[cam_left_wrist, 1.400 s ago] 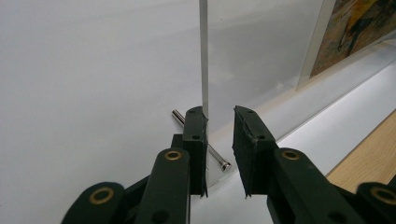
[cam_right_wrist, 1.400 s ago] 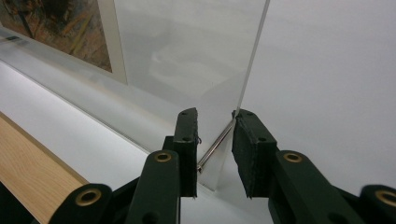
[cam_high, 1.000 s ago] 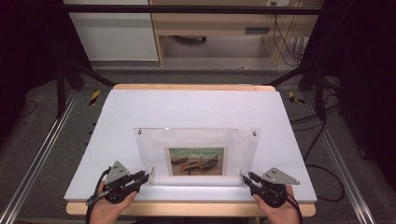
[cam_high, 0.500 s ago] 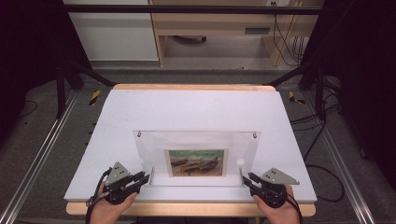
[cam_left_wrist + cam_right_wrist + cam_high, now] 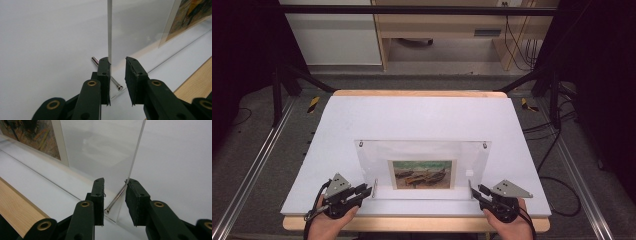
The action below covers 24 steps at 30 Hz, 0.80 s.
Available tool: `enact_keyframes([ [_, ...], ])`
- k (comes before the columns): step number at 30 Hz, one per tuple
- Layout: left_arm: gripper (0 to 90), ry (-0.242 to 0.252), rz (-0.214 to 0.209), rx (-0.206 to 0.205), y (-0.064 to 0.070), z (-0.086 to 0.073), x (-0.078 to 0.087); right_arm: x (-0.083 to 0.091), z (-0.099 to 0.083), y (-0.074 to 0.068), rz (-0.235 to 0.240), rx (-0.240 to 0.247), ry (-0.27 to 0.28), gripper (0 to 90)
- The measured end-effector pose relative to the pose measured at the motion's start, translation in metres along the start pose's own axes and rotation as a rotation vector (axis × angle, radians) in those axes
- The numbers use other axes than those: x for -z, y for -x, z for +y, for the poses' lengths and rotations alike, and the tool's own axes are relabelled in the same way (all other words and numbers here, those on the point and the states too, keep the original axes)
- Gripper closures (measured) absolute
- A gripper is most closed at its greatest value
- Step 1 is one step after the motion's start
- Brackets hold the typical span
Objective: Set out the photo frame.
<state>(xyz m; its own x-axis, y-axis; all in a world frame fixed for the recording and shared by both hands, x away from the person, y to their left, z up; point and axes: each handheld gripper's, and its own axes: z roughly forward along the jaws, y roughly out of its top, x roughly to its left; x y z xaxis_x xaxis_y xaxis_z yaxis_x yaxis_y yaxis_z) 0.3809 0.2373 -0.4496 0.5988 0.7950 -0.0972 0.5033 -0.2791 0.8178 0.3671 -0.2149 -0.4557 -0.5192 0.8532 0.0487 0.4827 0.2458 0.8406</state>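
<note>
A clear acrylic picture frame (image 5: 422, 155) stands upright on the white board (image 5: 422, 115), holding a print of boats (image 5: 422, 174). My left gripper (image 5: 369, 191) is at its lower left corner and my right gripper (image 5: 474, 190) at its lower right corner. In the left gripper view the jaws of the left gripper (image 5: 117, 72) are open; the acrylic edge (image 5: 109, 30) rests against the left jaw, and a metal pin (image 5: 117, 85) pokes out below. In the right gripper view the right gripper (image 5: 115, 187) is open around the panel edge (image 5: 136, 152) and its pin (image 5: 116, 198).
The board's wooden front edge (image 5: 412, 224) runs just under both hands. Metal rails (image 5: 257, 165) flank the table. Cables (image 5: 557, 150) trail on the floor at the right. A wooden desk (image 5: 442, 30) stands beyond the table.
The frame's lower edge and print have shifted slightly toward the table's near edge. Both grippers have stayed at the lower corners, barely moving.
</note>
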Motion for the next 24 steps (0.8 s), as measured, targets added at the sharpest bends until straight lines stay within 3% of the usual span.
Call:
enact_keyframes([
  [7, 71.6, 0.005, 0.0, 0.0, 0.0001, -0.0001, -0.0002, 0.0001, 0.0007, -0.0004, 0.003, -0.005, 0.012, 65.4],
  [11, 69.1, 0.008, 0.0, -0.007, 0.0005, 0.0001, -0.001, -0.0007, 0.0015, -0.0016, -0.002, -0.006, 0.017, 58.0],
  [22, 53.3, 0.04, 0.011, -0.004, 0.0019, 0.001, -0.0027, -0.0029, 0.003, -0.0013, -0.022, -0.003, 0.036, 45.2],
  [24, 47.2, 0.047, 0.012, -0.008, 0.0017, 0.0017, -0.0028, -0.0024, 0.0034, -0.0006, -0.033, -0.007, 0.044, 40.8],
])
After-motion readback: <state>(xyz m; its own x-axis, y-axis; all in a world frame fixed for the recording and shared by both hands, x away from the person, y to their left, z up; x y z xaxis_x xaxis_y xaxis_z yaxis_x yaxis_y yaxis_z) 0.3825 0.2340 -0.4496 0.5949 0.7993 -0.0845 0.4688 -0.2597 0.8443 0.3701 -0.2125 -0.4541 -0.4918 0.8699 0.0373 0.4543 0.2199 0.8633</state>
